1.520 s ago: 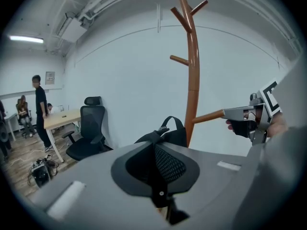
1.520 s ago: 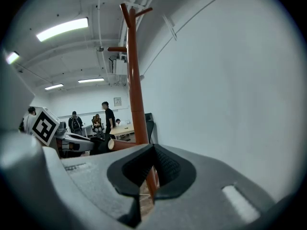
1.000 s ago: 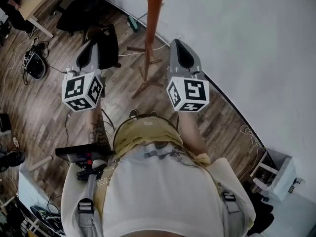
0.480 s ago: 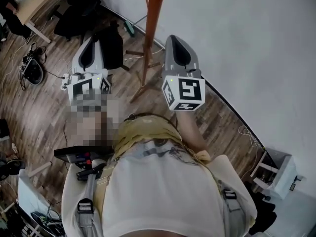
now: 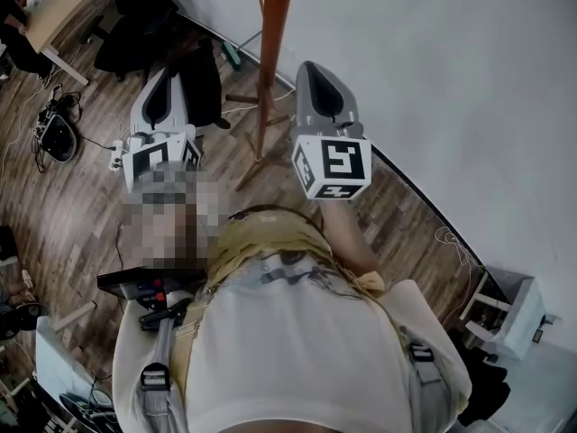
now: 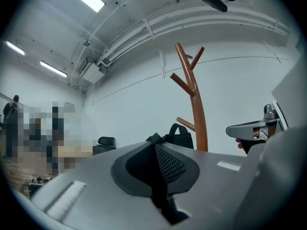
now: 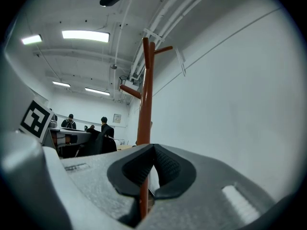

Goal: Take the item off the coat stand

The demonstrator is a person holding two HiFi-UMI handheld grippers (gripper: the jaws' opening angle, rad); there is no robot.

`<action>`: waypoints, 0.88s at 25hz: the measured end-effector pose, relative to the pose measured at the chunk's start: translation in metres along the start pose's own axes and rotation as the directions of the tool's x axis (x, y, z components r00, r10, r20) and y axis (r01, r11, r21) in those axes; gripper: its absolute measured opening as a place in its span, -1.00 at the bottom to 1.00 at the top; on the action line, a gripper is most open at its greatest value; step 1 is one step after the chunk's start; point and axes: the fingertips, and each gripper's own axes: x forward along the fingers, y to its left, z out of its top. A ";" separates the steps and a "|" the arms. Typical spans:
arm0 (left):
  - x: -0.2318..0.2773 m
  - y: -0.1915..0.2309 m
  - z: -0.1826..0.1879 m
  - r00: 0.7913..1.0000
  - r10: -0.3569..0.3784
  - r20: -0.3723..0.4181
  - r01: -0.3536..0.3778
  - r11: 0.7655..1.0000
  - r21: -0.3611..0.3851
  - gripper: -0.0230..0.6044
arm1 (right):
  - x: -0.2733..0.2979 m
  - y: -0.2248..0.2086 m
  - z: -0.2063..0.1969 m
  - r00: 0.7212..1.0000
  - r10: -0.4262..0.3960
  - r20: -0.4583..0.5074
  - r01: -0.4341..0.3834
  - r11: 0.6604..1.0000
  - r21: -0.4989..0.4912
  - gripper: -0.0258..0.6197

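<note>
Subject of the task: a black fabric bag with a loop handle [image 6: 180,137]. It appears to hang by that handle from a low peg on the tall reddish-brown wooden coat stand [image 6: 196,119], on the side of the pole facing the room rather than the white wall [image 5: 451,61]. The bag rests against the pole and is clear of the wooden plank floor [image 5: 81,197], though how the handle sits on the peg is too small to confirm. The upper pegs carry nothing.

Left gripper [image 6: 154,142]: jaws together, nothing between them. It is raised and aimed at the bag, which shows just over its tips, but it is not in contact.

Right gripper [image 7: 153,148]: the textured pads [image 7: 165,166] meet at the tips and hold nothing. The pole is visible only through the gap behind them and is well apart from the gripper. In the head view this gripper is on the wall side of the stand, level with the left one.

Assessment: this is the approach stage, and no removal has begun. Both grippers are held forward, one on each side of the pole, probably so that one can take the handle while the other supports the bag or steadies the stand. The jaws must part before any grasp.

Risk noted: the handle must be lifted up and outward over the peg's raised end. Pulling it sideways could tip the stand.
</note>
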 end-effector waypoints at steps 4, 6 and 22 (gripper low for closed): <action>0.000 0.001 0.000 1.000 0.002 0.000 -0.002 1.000 -0.003 -0.90 | 0.000 -0.002 0.000 1.000 -0.008 -0.001 0.008 1.000 0.002 -0.93; 0.001 0.001 -0.002 1.000 0.000 -0.004 -0.001 1.000 -0.006 -0.90 | 0.000 -0.003 -0.001 1.000 -0.009 -0.002 0.009 1.000 0.003 -0.93; 0.000 0.002 -0.016 0.999 -0.004 -0.039 0.004 1.000 -0.006 -0.90 | -0.001 -0.004 -0.009 1.000 -0.024 -0.013 0.024 1.000 0.000 -0.94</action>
